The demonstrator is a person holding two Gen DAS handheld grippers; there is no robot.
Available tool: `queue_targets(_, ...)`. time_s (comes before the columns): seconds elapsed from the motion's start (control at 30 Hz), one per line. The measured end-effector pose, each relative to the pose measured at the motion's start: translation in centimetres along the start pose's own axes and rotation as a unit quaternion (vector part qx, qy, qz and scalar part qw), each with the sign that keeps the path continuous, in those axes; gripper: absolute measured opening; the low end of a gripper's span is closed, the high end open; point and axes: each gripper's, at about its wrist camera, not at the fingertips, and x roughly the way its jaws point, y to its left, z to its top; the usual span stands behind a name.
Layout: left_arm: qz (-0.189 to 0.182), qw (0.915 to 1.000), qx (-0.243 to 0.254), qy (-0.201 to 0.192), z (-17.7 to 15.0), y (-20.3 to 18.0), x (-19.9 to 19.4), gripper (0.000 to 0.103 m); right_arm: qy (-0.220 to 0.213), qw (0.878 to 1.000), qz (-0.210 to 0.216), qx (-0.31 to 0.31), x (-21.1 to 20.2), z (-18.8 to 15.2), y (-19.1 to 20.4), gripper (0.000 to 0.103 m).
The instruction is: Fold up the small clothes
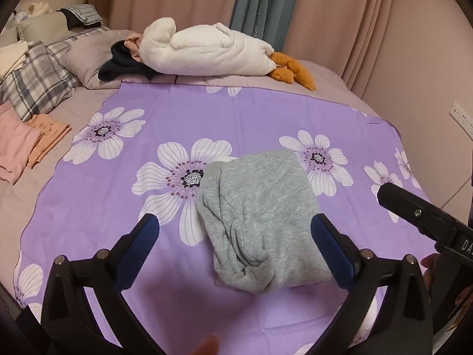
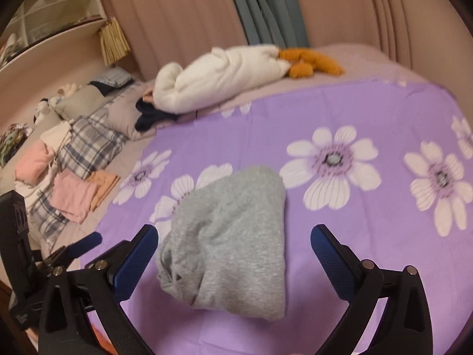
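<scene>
A folded grey garment (image 1: 260,216) lies on the purple flowered sheet (image 1: 103,195) spread over the bed. It has a bunched, wrinkled edge on its near left side. My left gripper (image 1: 235,222) hovers over its near half, open, with the blue pads wide apart and nothing pressed between them. In the right wrist view the same grey garment (image 2: 233,242) lies below my right gripper (image 2: 235,230), which is also open and empty. One of the right gripper's fingers (image 1: 414,213) shows at the right edge of the left wrist view. One of the left gripper's pads (image 2: 88,241) shows at the left of the right wrist view.
Folded pink clothes (image 1: 14,148) and an orange piece (image 1: 48,136) lie off the sheet at the left, beside a plaid pillow (image 1: 32,82). A white plush goose (image 1: 212,50) and a dark garment (image 1: 124,65) lie at the far side. Curtains hang behind.
</scene>
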Motion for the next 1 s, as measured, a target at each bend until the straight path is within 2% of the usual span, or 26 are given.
queue_targets(0.13,-0.009,1.0000,-0.001,0.004,-0.9,0.1,-1.1,0.103,-0.017,1.000,-0.022,-0.002,-0.8,-0.7,0.2,0.102)
queue_targets(0.3,-0.006,0.9999,0.003,0.013,-1.9,0.1,-1.5,0.103,-0.012,0.998,-0.055,-0.006,-0.6,-1.8,0.3,0.102)
queue_targets(0.4,0.002,0.9997,0.006,0.025,-2.5,0.1,-1.1,0.103,-0.007,0.998,-0.058,-0.011,-0.7,-2.5,0.4,0.102)
queue_targets(0.53,-0.005,0.9995,0.004,0.032,-3.0,0.0,-1.0,0.103,0.003,0.998,-0.062,-0.019,-0.5,-3.2,0.8,0.102)
queue_targets(0.8,0.011,0.9997,0.005,0.022,-3.1,-0.3,-1.4,0.103,0.019,0.998,-0.065,-0.011,-0.2,-4.0,0.8,0.102)
queue_targets(1.0,0.008,0.9995,0.013,0.029,-3.4,-0.6,-1.0,0.103,0.022,0.997,-0.079,-0.014,-0.3,-4.3,0.9,0.102)
